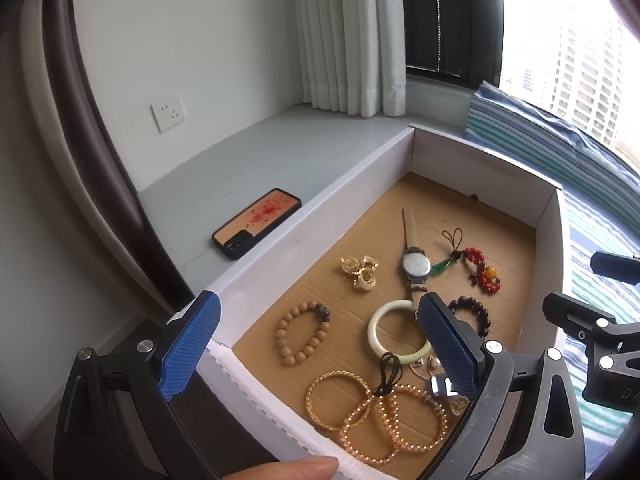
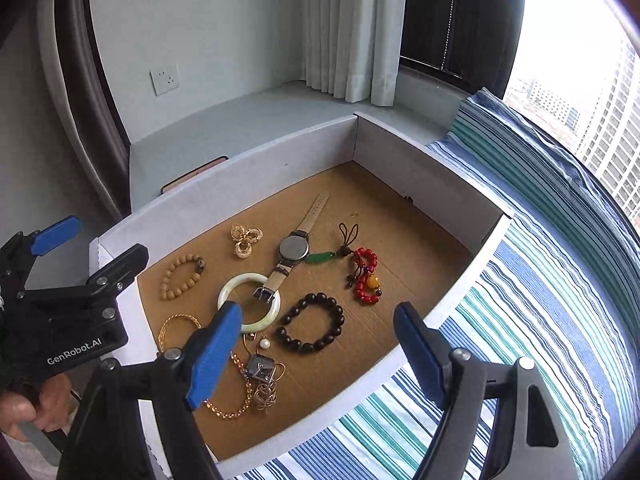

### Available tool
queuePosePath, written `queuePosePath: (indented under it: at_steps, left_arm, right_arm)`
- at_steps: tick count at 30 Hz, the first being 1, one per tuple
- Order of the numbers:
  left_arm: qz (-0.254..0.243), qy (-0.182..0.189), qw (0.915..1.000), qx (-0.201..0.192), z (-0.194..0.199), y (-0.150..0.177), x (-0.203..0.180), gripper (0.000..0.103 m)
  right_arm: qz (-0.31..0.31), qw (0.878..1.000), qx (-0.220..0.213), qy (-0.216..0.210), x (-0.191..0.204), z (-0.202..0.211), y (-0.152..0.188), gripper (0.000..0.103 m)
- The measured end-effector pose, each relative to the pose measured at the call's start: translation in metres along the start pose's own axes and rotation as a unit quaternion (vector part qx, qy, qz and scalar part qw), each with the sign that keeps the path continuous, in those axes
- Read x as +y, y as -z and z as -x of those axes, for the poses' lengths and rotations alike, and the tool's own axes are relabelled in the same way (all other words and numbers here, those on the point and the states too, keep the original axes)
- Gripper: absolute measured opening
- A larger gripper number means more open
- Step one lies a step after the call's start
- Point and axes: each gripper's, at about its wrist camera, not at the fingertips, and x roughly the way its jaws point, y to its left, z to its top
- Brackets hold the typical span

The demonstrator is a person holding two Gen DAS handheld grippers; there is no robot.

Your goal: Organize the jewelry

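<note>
The box's (image 2: 280,168) far half is bare cardboard; jewellery crowds the near half, white walls ringing it.

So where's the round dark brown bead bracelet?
In the right wrist view, the dark brown bead bracelet lies in the cardboard box, right of the pale jade bangle, below the red bead charm.
</note>
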Motion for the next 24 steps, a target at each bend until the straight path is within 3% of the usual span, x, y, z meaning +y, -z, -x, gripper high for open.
queuePosePath:
  at_steps: [6, 12, 24]
  left_arm:
    - [-0.005, -0.003, 1.0000, -0.004, 0.006, 0.004, -0.001, 0.102]
    - [0.013, 0.022, 0.9995, 0.015, 0.010, 0.004, 0.006, 0.103]
    - [0.014, 0.008, 0.9998, 0.009, 0.020, 0.003, 0.006, 0.103]
  right_arm:
    - [0.001, 1.000, -0.001, 0.004, 0.005, 0.000, 0.002, 0.080]
    - [-0.005, 1.000, -0.005, -0.003, 0.008, 0.004, 0.004, 0.083]
    - [-0.014, 1.000, -0.013, -0.009, 0.010, 0.011, 0.005, 0.084]
